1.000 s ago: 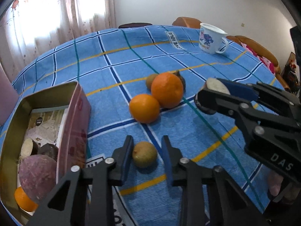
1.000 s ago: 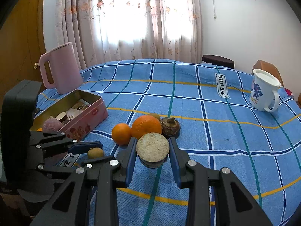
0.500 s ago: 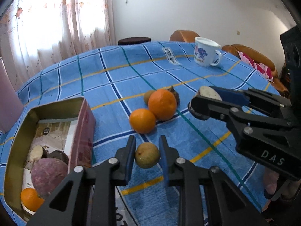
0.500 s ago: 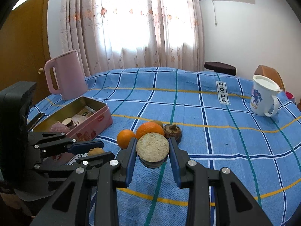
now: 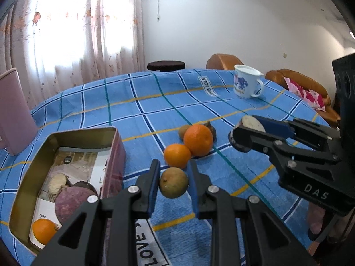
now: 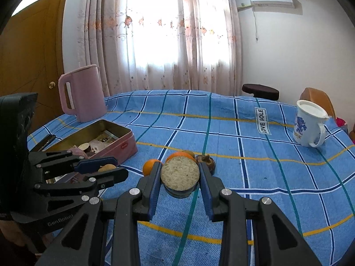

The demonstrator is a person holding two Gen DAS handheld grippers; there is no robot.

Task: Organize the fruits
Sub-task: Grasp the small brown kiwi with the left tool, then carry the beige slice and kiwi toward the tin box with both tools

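Fruit sits pinched in both tools at once: the left gripper (image 5: 173, 182) is clenched on a small brownish-green fruit (image 5: 174, 182), held clear of the blue checked tablecloth (image 5: 155, 110) beside the pink tin (image 5: 114, 155), likely so it can go in with the pieces already there. The right gripper (image 6: 180, 178) grasps a cut half fruit (image 6: 180, 176), flat face up. Two oranges (image 5: 188, 146) wait on the cloth. A second ago, the small fruit lay on the cloth between spread fingers.
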